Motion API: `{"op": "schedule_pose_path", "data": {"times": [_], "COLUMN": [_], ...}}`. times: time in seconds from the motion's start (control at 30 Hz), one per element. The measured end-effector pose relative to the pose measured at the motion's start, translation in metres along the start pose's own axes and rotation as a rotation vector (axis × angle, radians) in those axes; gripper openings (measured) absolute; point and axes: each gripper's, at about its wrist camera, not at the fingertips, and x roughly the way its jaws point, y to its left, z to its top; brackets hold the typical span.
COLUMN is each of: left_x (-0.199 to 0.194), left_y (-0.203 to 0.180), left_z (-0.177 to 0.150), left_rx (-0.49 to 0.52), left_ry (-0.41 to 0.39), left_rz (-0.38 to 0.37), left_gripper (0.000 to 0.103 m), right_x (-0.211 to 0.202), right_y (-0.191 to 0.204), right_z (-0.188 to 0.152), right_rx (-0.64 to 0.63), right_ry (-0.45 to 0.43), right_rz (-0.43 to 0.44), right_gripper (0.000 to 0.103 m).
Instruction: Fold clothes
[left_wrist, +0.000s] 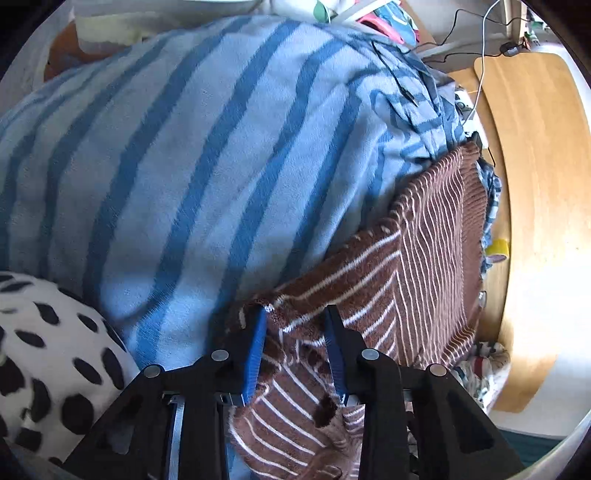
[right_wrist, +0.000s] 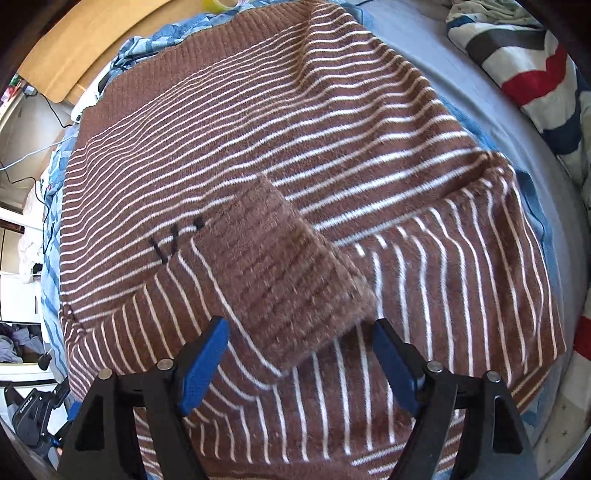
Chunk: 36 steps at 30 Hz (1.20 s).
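Left gripper (left_wrist: 295, 325): jaws narrowed on a bunched edge of the brown striped sweater (left_wrist: 424, 251), pads pressing the knit, so gripping. Sweater lies on the blue striped blanket (left_wrist: 184, 147), spotted pillow (left_wrist: 48, 350) at far left. Right gripper (right_wrist: 299, 339): jaws wide, empty, hovering over the ribbed cuff (right_wrist: 280, 273) of a sleeve folded across the body. Step, as judged: mid-fold. Next: right must pinch an edge before both lift together.
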Motion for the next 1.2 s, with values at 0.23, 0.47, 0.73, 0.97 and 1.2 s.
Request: {"op": "schedule_pose_path", "data": {"times": [0.23,0.47,0.73,0.97,1.2], "left_x": [-0.031,-0.032,-0.002,-0.015,-0.005], "left_y": [-0.009,-0.074,-0.077,-0.077,-0.056], "left_z": [0.006,-0.032,-0.065,-0.053,-0.036], "left_rx": [0.076,0.536,0.717,0.576,0.215], "left_ry": [0.013,0.089,0.162,0.212,0.254], "left_rz": [-0.049,0.253,0.434,0.251,0.047], "left_gripper": [0.034,0.063,0.056,0.056,0.056], "right_x": [-0.031,-0.115,-0.072,-0.038,0.013], "right_y": [0.017,0.046,-0.004,0.032,0.040], "right_z": [0.006,0.007,-0.014,0.018,0.058], "right_rx": [-0.095,-0.248,-0.032,0.136,0.318], "right_ry": [-0.146,-0.375,-0.152,-0.028,0.074], "right_rz": [0.004,-0.039,-0.125,0.067,-0.041], "right_gripper": [0.014,0.023,0.064,0.077,0.071]}}
